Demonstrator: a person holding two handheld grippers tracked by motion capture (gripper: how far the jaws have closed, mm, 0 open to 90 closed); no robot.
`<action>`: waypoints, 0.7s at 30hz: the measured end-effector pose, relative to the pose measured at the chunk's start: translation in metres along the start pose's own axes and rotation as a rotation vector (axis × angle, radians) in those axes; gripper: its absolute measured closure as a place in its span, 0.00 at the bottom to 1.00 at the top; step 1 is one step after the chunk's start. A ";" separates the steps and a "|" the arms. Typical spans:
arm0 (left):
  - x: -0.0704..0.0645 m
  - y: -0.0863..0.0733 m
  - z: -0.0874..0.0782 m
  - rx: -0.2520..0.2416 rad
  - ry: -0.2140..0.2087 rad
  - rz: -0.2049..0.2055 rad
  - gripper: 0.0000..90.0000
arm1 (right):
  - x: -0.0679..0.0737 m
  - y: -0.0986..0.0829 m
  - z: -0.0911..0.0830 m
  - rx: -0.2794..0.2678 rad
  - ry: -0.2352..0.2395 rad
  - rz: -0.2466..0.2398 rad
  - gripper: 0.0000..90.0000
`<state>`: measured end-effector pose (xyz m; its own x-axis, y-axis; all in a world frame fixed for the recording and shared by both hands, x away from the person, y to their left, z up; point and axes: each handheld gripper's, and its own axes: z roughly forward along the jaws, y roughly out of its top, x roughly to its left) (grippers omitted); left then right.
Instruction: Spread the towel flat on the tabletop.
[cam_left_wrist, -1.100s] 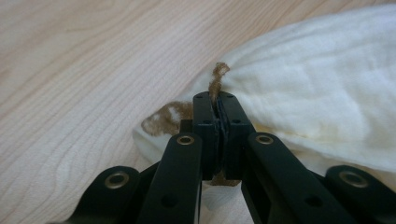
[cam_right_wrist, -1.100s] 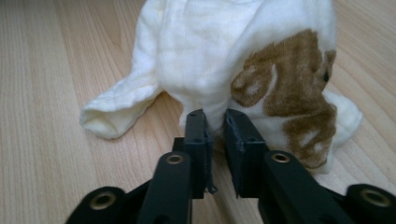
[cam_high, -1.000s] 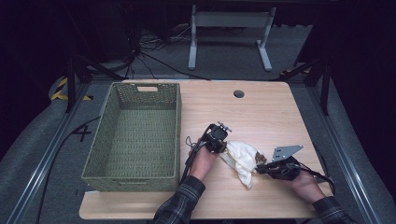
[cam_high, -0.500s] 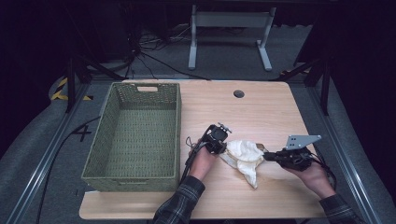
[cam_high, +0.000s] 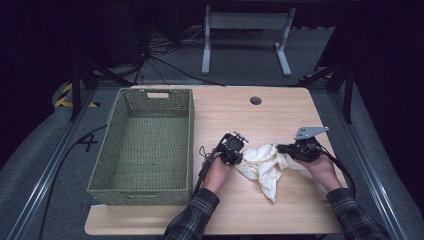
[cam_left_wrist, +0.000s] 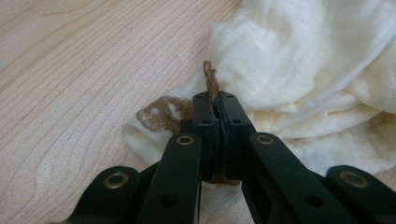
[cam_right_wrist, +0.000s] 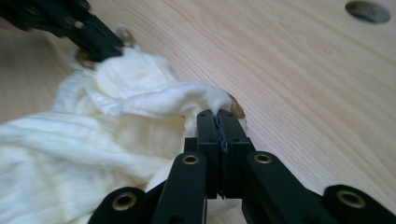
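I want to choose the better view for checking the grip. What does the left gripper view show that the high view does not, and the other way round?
The left gripper view alone shows the left gripper with its jaws shut on a brown-trimmed edge of the cream cloth. The high view alone shows the green woven basket, the right gripper at the cloth's other side, and both forearms. Both show the cloth and the wooden table.

Digit "4" marked on the grey floor (cam_high: 60, 150), left of table
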<state>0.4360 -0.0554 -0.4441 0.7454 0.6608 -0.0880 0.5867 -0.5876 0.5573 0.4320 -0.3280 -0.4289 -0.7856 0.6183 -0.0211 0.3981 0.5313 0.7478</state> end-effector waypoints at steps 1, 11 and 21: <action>0.000 0.000 -0.001 -0.004 0.003 -0.002 0.95 | -0.002 -0.002 0.005 0.015 -0.007 0.001 0.99; -0.009 0.003 -0.037 -0.123 -0.012 -0.005 0.81 | 0.002 -0.003 -0.022 -0.050 -0.018 0.011 0.78; -0.031 -0.014 -0.043 -0.119 -0.054 0.056 0.82 | 0.037 -0.014 -0.034 -0.015 0.066 -0.018 0.76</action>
<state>0.3911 -0.0472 -0.4143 0.7939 0.6004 -0.0961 0.5040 -0.5614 0.6564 0.3813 -0.3326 -0.4179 -0.8224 0.5689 0.0089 0.3769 0.5330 0.7575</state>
